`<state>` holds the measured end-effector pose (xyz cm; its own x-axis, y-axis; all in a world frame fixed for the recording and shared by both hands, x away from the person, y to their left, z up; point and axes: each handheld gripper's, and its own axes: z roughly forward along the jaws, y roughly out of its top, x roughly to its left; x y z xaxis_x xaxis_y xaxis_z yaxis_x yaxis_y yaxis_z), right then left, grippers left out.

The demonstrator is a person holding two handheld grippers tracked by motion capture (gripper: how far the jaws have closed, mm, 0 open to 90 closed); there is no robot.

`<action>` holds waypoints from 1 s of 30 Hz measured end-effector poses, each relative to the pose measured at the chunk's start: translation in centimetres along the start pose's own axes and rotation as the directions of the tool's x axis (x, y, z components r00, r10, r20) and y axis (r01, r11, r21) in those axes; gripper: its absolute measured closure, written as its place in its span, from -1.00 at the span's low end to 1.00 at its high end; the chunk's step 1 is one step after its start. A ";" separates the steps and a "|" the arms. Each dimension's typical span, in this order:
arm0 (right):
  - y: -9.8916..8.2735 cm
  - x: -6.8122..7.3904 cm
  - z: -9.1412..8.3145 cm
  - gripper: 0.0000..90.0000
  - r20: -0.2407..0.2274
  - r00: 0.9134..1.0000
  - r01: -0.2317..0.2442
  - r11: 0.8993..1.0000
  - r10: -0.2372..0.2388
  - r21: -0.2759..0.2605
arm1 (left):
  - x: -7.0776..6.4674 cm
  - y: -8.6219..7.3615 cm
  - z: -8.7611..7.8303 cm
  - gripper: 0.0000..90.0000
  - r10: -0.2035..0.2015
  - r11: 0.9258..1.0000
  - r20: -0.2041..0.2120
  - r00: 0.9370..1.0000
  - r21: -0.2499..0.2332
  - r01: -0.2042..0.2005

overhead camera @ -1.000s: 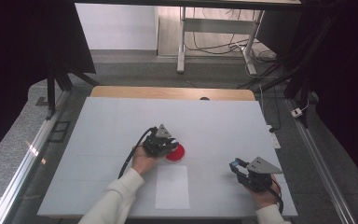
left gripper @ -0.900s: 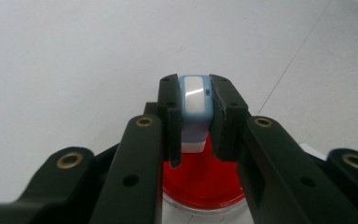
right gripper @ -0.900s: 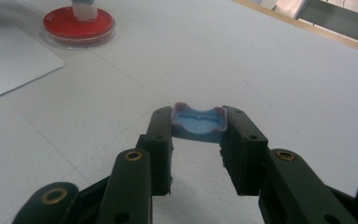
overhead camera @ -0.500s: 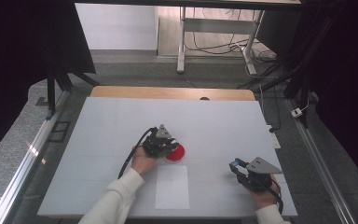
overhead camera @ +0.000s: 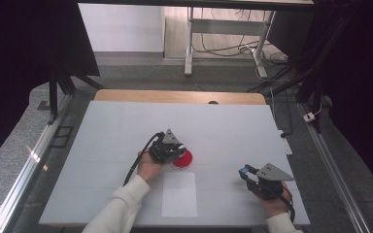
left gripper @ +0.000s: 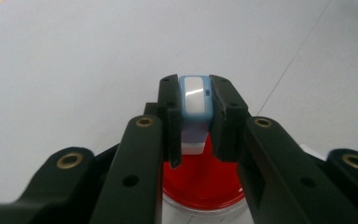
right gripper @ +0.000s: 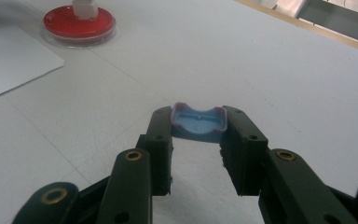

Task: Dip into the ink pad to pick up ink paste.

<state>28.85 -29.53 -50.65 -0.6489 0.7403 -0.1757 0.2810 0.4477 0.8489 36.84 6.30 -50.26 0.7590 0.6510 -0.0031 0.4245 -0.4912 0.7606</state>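
My left gripper [overhead camera: 176,153] is shut on a small blue-and-white stamp [left gripper: 195,99], which it holds upright with the lower end down in a round red dish [overhead camera: 185,160]. In the left gripper view the red dish [left gripper: 200,186] lies right under the jaws. My right gripper [overhead camera: 245,173] rests near the table's right front and is shut on a shallow blue cap [right gripper: 198,122] with a reddish rim. From the right gripper view the red dish [right gripper: 79,24] sits far off at upper left with the stamp's white body [right gripper: 85,7] standing in it.
A white sheet of paper [overhead camera: 179,194] lies flat just in front of the dish, between the two hands. The white table top [overhead camera: 126,126] ends in a wooden strip [overhead camera: 175,96] at the far edge. Cables trail from both grippers.
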 end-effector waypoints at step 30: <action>0.0 -0.1 0.0 0.43 -0.002 1.000 0.001 1.000 -0.001 0.000 | 0.1 0.2 -0.8 0.67 -0.011 1.000 0.053 0.999 0.024 0.010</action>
<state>28.87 -29.60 -50.61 -0.6508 0.7387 -0.1755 0.2802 0.4485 0.8488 36.65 6.74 -49.55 0.7793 0.6250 -0.0458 0.4438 -0.4986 0.7446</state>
